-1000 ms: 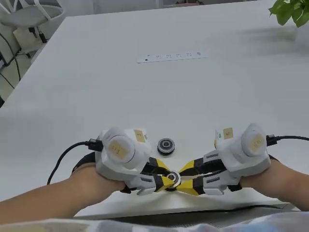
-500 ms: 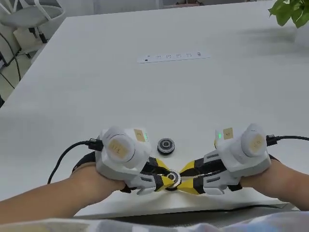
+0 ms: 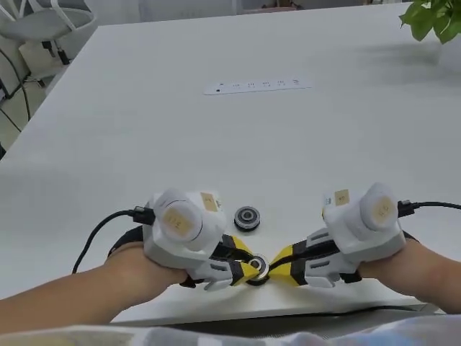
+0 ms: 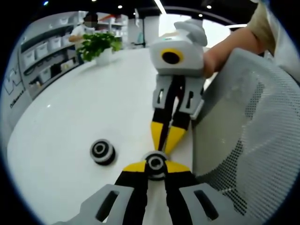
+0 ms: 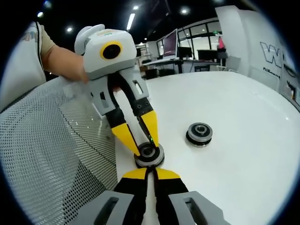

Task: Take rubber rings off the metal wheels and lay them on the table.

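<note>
The jaws of your left gripper (image 3: 245,268) clamp the small silver metal wheel (image 5: 150,152) at the near edge of the white desk (image 3: 216,144), while your right gripper (image 3: 282,258), jaws pressed together, has just drawn back slightly from the wheel's black rubber ring (image 5: 140,158), so peeling seems barely begun.

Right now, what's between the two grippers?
A small metal wheel, right where the left gripper and the right gripper meet tip to tip. The head view and both gripper views show it.

place: office | cues: long white table (image 3: 216,144); desk monitors (image 5: 169,43); mesh chair (image 5: 42,150); potted plant (image 4: 96,43)
</note>
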